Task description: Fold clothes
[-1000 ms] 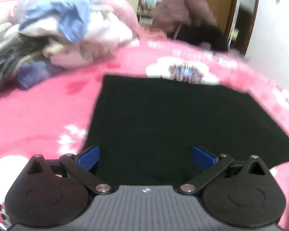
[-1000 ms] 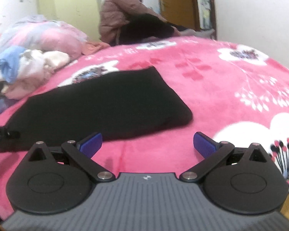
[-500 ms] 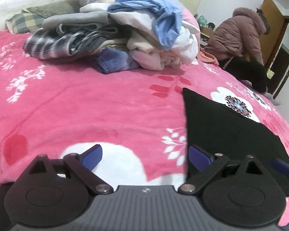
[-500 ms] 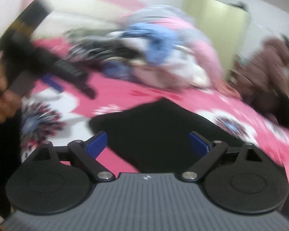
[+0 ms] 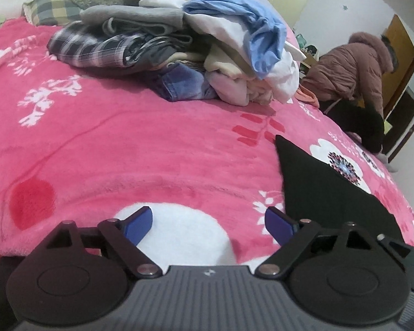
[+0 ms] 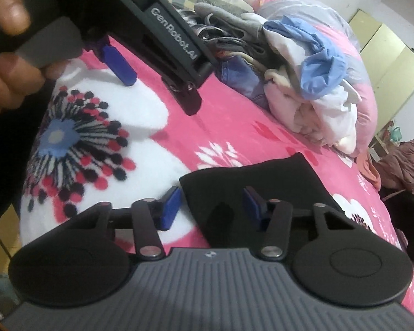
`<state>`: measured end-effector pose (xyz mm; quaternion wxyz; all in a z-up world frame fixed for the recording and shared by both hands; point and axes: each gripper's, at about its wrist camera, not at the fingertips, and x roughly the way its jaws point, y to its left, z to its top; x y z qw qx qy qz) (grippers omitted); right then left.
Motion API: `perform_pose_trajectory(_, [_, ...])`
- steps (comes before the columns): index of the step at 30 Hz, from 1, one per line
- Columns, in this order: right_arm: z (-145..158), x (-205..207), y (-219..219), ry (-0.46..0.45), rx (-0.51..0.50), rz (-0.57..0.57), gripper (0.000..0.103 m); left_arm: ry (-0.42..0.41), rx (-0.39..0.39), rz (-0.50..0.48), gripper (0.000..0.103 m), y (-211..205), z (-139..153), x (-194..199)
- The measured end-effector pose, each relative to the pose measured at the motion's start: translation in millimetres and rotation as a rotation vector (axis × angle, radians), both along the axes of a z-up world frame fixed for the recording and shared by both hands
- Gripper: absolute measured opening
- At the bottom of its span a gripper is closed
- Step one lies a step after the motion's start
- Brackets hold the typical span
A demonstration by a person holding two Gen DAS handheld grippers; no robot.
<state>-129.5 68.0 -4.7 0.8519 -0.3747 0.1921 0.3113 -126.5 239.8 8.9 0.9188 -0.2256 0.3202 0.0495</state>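
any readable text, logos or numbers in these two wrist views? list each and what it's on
"GenRobot.AI": white lettering along the black side of the left gripper, right wrist view.
A small white logo mark sits on each gripper's grey ribbed body, a symbol only, no letters.
Nothing readable on the black garment, the clothes pile or the blanket.
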Motion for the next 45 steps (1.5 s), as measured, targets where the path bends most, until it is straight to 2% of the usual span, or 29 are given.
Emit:
perform_pose_trajectory(2, [0.5, 2.9, 2.4, 0.007, -0.001, -0.02, 0.015, -0.008, -0.017, 0.007, 0.086, 3.8, 0.1, -0.1])
perform_pose_trajectory(5, [8.1, 11.8, -4.4, 0.027, 0.058, -0.082, 0.008, -0.023, -0.07, 0.014, 0.083, 12.2, 0.8, 2.0])
perform_pose_trajectory(10, [34.9, 31.3, -39.4, 0.117, 0.285, -0.215, 0.006, -0.035, -0.216, -0.011, 0.08, 23.4, 2.7, 19.8])
perform_pose_trajectory(15, [52.9, 45.3, -72.7, 0.17, 0.456, -0.309, 0.005, -0.017, -0.329, -0.119, 0.08, 13.1, 1.9, 57.6])
perform_pose_trajectory(24, [60.0, 45.4, -87.8, 0.183, 0.535, -0.327, 0.005, 0.133, -0.58, -0.294, 0.08, -16.9, -21.5, 153.2])
perform_pose_trajectory(27, [60.5, 43.5, -89.5, 0.182, 0.543, -0.322, 0.005, 0.187, -0.571, -0.323, 0.08, -27.6, -28.2, 182.7])
perform_pose_trajectory(31, [62.9, 41.8, -93.9, 0.185, 0.566, -0.321, 0.005, 0.21, -0.539, -0.358, 0.074, -39.2, -30.1, 213.6])
perform_pose_trajectory(37, [63.3, 41.5, -98.9, 0.198, 0.598, -0.321, 0.005, 0.25, -0.495, -0.371, 0.051, -50.2, -35.9, 256.7])
perform_pose_trajectory(39, [62.5, 41.8, -99.9, 0.205, 0.605, -0.32, 0.005, 0.257, -0.469, -0.375, 0.037, -52.3, -36.2, 266.0])
perform_pose_trajectory(41, [61.9, 42.0, -100.2, 0.205, 0.608, -0.319, 0.005, 0.262, -0.442, -0.374, 0.028, -54.0, -36.4, 274.9])
perform_pose_trajectory(42, [61.7, 41.7, -100.2, 0.202, 0.609, -0.32, 0.005, 0.264, -0.432, -0.372, 0.021, -55.1, -37.2, 278.0])
perform_pose_trajectory(44, [61.1, 41.0, -100.4, 0.195, 0.609, -0.322, 0.005, 0.267, -0.408, -0.367, 0.012, -56.3, -36.9, 282.1])
perform_pose_trajectory(45, [60.6, 40.5, -101.0, 0.192, 0.61, -0.324, 0.005, 0.266, -0.398, -0.366, 0.012, -57.4, -36.3, 283.5])
